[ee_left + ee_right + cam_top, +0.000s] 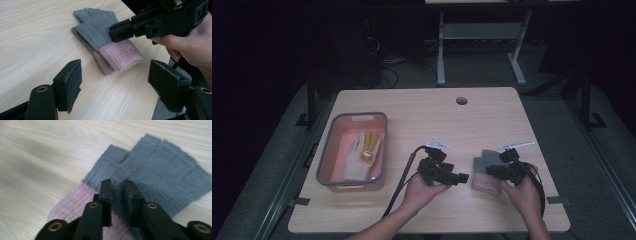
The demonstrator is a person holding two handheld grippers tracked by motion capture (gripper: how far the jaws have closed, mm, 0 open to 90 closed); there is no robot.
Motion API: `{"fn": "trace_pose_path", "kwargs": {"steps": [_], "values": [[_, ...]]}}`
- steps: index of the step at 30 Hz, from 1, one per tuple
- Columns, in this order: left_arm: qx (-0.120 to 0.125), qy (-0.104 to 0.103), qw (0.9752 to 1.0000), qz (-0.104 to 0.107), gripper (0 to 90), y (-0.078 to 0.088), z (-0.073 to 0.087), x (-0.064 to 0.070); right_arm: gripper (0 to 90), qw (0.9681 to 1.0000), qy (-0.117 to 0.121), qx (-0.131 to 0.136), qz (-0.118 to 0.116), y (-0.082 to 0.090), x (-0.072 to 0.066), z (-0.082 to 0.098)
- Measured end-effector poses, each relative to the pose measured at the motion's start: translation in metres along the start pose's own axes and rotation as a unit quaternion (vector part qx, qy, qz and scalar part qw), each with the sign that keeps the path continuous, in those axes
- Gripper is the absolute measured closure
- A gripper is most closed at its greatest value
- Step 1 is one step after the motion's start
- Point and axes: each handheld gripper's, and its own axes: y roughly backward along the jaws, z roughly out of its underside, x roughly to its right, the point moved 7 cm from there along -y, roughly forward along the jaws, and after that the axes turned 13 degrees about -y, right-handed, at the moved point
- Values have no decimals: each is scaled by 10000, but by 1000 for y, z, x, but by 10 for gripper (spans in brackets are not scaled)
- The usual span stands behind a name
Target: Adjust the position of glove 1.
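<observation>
- Right gripper (pixel 117 185): jaws nearly together with a narrow gap, hovering directly over the glove pair (pixel 150 177). Nothing between the pads; contact with the knit can't be told.
- In the left gripper view the right gripper (pixel 119 33) comes in from the right, its tip above the grey part just over the pink cuff, held in the person's right hand (pixel 190 47).
- Left gripper (pixel 115 82): jaws wide apart, empty, pads clear of everything, aimed at the gloves from the near-left. Bare table between the jaws.
- High view: left gripper (pixel 460 177) sits near centre of the table, pointing right; right gripper (pixel 491 171) just right of it, pointing left over the gloves. Tips near each other, not touching.
- Glove pair (pixel 486 172): two fingerless knit gloves stacked flat, grey hand part, pink cuff with a small label. Lies on the table's near-right part, cuffs toward the near edge, finger ends toward the far side.
- Table (pixel 422 115): light wood top.
- Bin (pixel 332 145): grey-rimmed pink tub at the left of the table, well apart from both grippers. A light glove with yellow patch (pixel 364 150) lies inside it.
</observation>
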Motion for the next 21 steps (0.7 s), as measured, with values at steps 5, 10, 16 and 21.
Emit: {"fn": "trace_pose_path", "kwargs": {"steps": [5,10,16,21], "values": [[-46,58,10000,48,273,-9,-3,1,669,9995,-80,220,-214,8,2,-3],[-41,106,9999,85,282,-16,-8,0,594,9981,-356,403,-305,16,10,-2],[-69,183,9997,122,298,-31,-11,0,535,9968,-480,565,-314,22,23,1],[-231,231,9991,275,315,-49,-9,5,519,9963,-647,504,-236,22,33,5]]}}
